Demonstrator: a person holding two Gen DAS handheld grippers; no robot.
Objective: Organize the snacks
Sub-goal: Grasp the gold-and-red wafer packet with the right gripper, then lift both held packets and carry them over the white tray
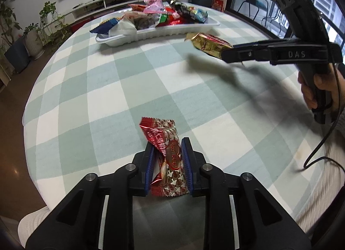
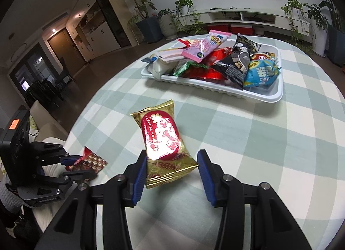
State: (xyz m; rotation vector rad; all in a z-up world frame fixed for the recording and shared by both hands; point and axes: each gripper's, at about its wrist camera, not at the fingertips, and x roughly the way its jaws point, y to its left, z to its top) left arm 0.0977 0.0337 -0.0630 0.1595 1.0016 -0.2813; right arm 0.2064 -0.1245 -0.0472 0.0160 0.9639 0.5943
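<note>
My left gripper (image 1: 167,159) is shut on a red patterned snack packet (image 1: 166,153), held above the checked table near its front edge; it also shows in the right wrist view (image 2: 90,160). A gold and red snack packet (image 2: 161,142) sits between the blue pads of my right gripper (image 2: 171,176). The jaws stand wide and the right pad is clear of the packet. In the left wrist view this packet (image 1: 207,43) sticks out from the right gripper's tip, above the table. A white tray (image 2: 254,96) piled with several snack packets stands at the far side.
The round table has a green and white checked cloth (image 1: 129,90). A black cable (image 1: 319,151) hangs from the right gripper over the table's right side. Potted plants, a low white TV cabinet and a floor lie beyond the table edge.
</note>
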